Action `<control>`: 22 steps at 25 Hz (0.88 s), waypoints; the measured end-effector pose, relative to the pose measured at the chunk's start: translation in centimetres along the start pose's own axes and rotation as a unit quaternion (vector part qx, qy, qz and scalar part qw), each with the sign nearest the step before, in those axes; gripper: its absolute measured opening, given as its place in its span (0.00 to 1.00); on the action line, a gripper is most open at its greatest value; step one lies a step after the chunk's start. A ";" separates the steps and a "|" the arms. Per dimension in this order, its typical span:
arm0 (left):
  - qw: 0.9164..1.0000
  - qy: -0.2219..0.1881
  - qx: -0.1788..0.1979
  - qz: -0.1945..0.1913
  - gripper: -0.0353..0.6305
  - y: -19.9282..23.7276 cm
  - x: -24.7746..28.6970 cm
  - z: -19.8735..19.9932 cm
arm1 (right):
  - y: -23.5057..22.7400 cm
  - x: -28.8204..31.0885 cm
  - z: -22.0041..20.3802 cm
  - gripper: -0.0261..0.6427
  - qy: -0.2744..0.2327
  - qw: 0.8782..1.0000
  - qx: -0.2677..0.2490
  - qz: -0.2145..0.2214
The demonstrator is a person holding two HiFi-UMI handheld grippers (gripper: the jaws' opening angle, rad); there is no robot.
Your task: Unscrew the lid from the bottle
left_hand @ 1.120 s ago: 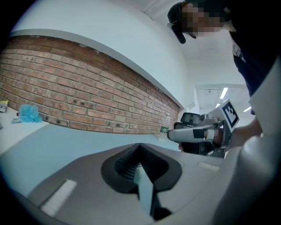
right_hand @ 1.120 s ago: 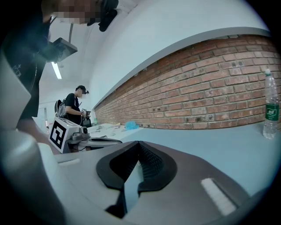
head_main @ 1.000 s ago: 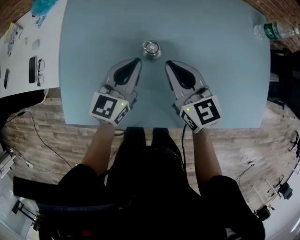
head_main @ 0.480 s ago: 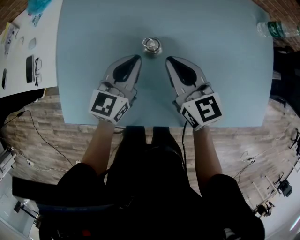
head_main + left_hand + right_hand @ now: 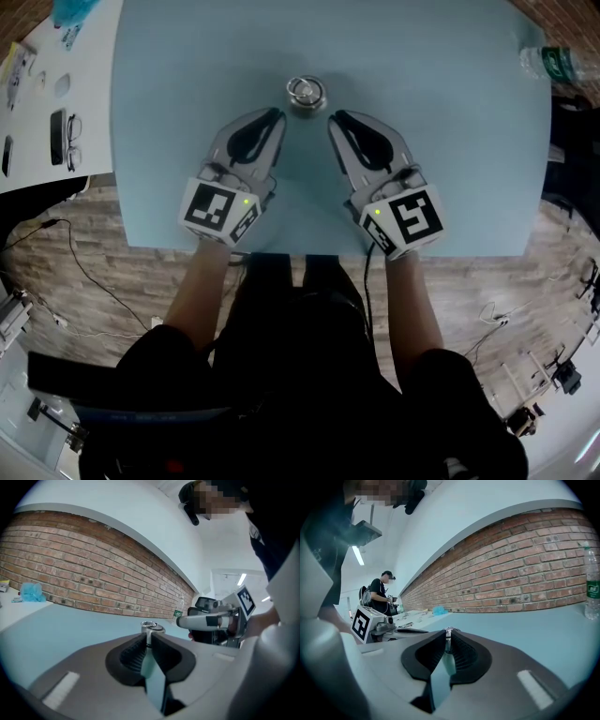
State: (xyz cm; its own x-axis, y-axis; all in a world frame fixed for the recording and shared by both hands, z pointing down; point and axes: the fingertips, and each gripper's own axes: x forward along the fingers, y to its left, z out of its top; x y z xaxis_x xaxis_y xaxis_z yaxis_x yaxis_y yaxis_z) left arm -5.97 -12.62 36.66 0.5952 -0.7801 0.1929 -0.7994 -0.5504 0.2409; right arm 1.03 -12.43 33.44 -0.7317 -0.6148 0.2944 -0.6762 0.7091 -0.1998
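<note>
Far left, a white side table carries a pair of glasses, well clear of the action. Moving in, the left gripper lies low over the light blue table, its marker cube nearest the person and its tips angled in toward the middle. In the left gripper view its jaws have just been opening: they stand apart by only a thin slit, with nothing between them, just table showing through the gap.

Dead centre now, the small metal bottle stands upright on the blue table, just beyond both sets of tips and touched by neither. Its lid, topped with a ring, is on the bottle. The left gripper view shows the bottle peeking just over the jaw tips.

On to the right gripper, a mirror of the first, angled in from the other side with its own marker cube trailing. Its jaws too have just been opening, a narrow gap and no more, gripping nothing, with the ring of the lid showing right at the tips.

Far right, 1 clear plastic water bottle sits at the table's far corner, well apart from everything. A brick wall runs behind it.
</note>
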 end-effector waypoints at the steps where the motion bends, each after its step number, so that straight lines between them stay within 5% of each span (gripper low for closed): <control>1: 1.000 0.001 0.000 0.001 0.10 0.1 0.1 0.0 | -0.1 0.1 0.0 0.09 0.001 1.000 0.000 0.000; 22: 1.000 0.014 0.003 -0.008 0.17 0.3 0.8 -0.9 | -0.4 1.0 -0.2 0.13 0.004 1.000 0.003 0.002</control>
State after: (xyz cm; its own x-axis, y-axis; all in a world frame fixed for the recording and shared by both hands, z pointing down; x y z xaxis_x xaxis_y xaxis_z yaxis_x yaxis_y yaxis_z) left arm -5.72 -13.13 37.75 0.6097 -0.7625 0.2165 -0.7903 -0.5642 0.2389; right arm 0.63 -13.23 34.02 -0.7337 -0.6094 0.3006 -0.6739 0.7092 -0.2071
